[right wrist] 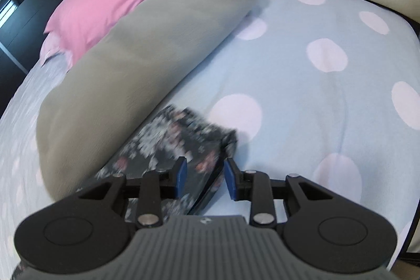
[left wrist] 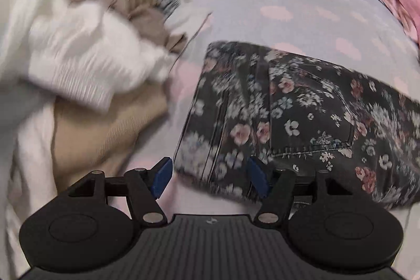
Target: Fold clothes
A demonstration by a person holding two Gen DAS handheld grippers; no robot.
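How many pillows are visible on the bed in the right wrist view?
2. The grey pillow lies diagonally across the bed, beside the floral garment. The pink pillow is behind it, partly covered. Others may be hidden outside the view.

Our left gripper (left wrist: 210, 177) points steeply down, its blue pads wide apart, gripping nothing. Our right gripper (right wrist: 204, 179) also tilts down, jaws half-spread toward twelve o'clock.
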